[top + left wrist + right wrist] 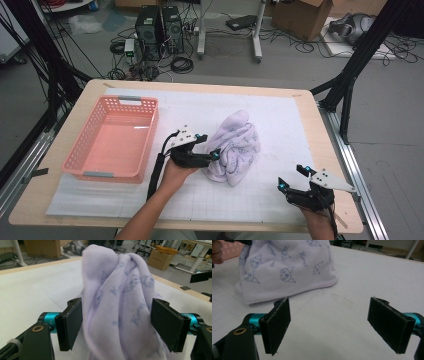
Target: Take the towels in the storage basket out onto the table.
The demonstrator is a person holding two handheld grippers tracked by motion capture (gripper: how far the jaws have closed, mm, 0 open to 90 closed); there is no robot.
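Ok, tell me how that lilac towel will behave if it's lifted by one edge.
The towel lies bunched in soft folds, so it will probably droop and unfold rather than keep its shape. Its knit looks thin, so it is likely light for its bulk. The fuzzy surface should hold well between the pads of the left hand-held gripper, now open around it.

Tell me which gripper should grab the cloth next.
Left. The left gripper is right at the cloth, jaws open with a fold between them but not pinched. The right gripper sits apart near the table's front edge, jaws open over bare mat.
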